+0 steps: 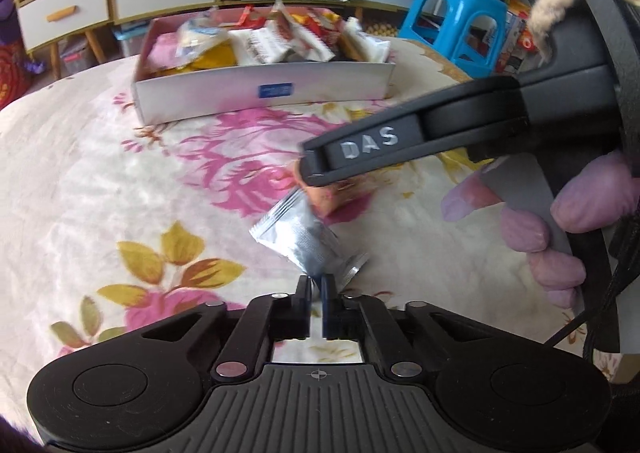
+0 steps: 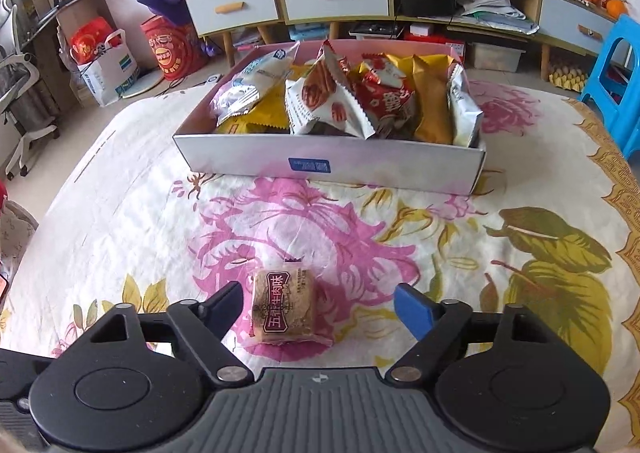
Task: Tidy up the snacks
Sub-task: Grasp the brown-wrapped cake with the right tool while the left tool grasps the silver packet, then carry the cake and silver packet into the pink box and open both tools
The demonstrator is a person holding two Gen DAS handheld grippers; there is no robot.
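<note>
On the flowered cloth (image 2: 120,213), the left gripper (image 1: 317,285) pinches a silver packet (image 1: 306,243); the right gripper (image 2: 320,305) gapes around a brown snack (image 2: 285,307); beyond, the box (image 2: 256,159) holds more snacks (image 2: 352,101).

Right gripper (image 2: 319,307) spread wide, straddling brown snack packet (image 2: 285,307)

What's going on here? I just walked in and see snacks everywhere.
A person is sorting snacks with two handheld grippers. The left gripper has its jaws shut on a silver packet above the floral cloth. The right gripper, jaws open, straddles a brown snack pack lying on the cloth. The box beyond already holds many snacks.
</note>
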